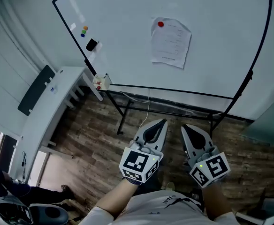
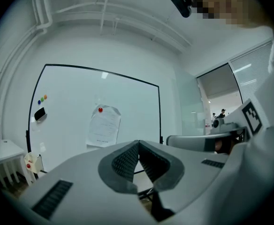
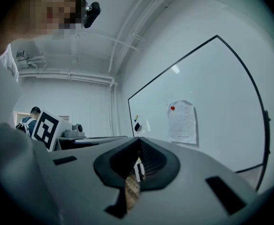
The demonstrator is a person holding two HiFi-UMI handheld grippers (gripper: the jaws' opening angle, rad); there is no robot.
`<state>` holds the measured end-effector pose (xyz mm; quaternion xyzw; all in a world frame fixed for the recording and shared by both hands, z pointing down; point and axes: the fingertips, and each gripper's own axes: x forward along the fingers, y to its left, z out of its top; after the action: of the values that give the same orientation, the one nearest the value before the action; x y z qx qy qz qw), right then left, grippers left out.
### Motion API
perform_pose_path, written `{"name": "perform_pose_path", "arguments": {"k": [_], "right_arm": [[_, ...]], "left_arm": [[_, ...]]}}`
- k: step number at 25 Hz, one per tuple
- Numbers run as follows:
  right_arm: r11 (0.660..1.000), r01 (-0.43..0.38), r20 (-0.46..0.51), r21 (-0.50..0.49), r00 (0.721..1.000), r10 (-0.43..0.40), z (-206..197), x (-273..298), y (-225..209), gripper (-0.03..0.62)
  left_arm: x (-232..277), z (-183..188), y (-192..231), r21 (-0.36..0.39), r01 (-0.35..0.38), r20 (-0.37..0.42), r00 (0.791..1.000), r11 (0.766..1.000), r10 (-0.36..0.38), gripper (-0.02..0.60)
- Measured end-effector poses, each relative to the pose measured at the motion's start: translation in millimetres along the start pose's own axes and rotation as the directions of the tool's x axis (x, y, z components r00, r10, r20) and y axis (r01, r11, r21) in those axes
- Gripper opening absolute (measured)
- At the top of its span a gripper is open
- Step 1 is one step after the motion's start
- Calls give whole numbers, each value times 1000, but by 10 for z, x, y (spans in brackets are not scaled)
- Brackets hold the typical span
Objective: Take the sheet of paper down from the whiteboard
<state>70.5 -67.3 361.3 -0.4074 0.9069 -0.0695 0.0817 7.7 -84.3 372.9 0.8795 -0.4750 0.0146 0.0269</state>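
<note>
Sheet of paper [image 1: 171,42] hung on the whiteboard [image 1: 123,60], pinned near its top left corner by a single red magnet [image 1: 161,24], its surface a little crumpled. We stood back from the board with both tools held low over the wooden floor [image 1: 95,139], well apart from the page. Our left gripper [image 1: 161,122] and right gripper [image 1: 186,126] pointed side by side toward the board, each with its jaws closed tip to tip and nothing gripped between them, as each gripper's own view confirmed.

The step in hand, as we judged it, was the approach. Nothing had yet been touched. To do it well, we reckoned the jaws should be opened before they reached the board, not against it. One gripper would best take a free lower edge of the page to steady it, while the other lifted the magnet straight off. Dragging the sheet out from under the magnet risked a tear at the pinned corner. A page this thin would likely crease under a hard pinch or a sideways pull, so a light grip near the edge seemed wise.

The coloured magnets [image 1: 84,30] and black eraser [image 1: 92,44] sat far to the left of the page — no obstacle. The board rested on a thin-legged stand [image 1: 123,117], so a firm push might rock it.
</note>
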Motion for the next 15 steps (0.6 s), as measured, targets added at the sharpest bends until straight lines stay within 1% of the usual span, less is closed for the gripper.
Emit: {"name": "perform_pose_path", "arguments": {"k": [5,10,12,15], "right_arm": [[1000,26,-2,-7,1000,-26,-29,411,-376,12],[997,64,5,-35,998,-64,-30,1001,-716,12],[995,88,8,-46,996,-88,19,1249,-857,12],[990,131,27,-59,991,-129,129,1572,-1047,12]], "left_arm": [[531,69,381,19,14,16,1000,1000,-14,14],[1126,227,896,57,39,58,997,998,-43,14],[1375,352,1120,79,47,77,996,996,-53,14],[1716,555,1415,135,59,106,992,989,-73,14]]}}
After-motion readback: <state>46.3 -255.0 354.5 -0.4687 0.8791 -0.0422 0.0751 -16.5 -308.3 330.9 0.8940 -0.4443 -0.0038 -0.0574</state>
